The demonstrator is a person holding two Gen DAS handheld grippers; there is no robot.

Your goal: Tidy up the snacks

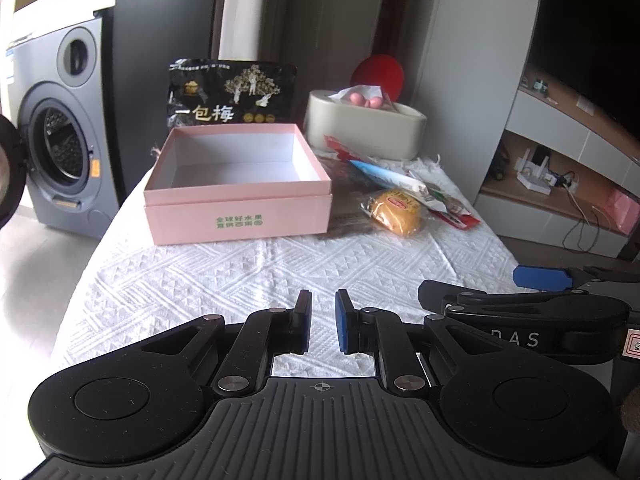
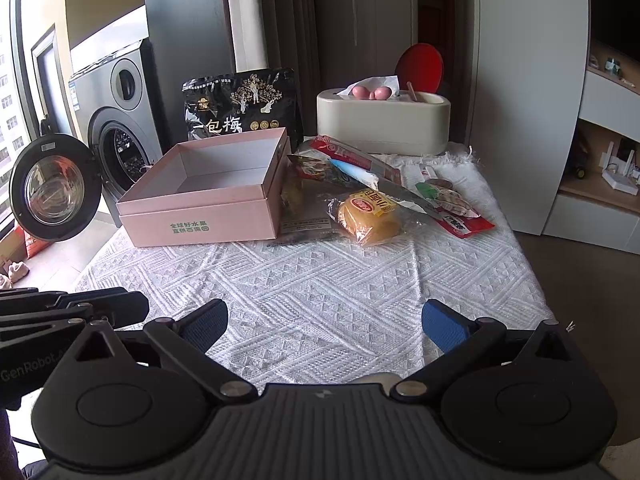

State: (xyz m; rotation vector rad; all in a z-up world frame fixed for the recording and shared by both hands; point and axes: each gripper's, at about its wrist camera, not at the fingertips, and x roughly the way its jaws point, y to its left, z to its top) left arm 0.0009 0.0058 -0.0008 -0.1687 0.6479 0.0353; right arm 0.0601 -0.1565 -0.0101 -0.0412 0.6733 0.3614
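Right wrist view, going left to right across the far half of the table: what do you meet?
Washing machine door → pink box → yellow wrapped cake → red snack packet.

Open pink box (image 2: 208,204), snacks (image 2: 368,216) beside

Both wrist views face the pink box (image 1: 238,184) from nearby.
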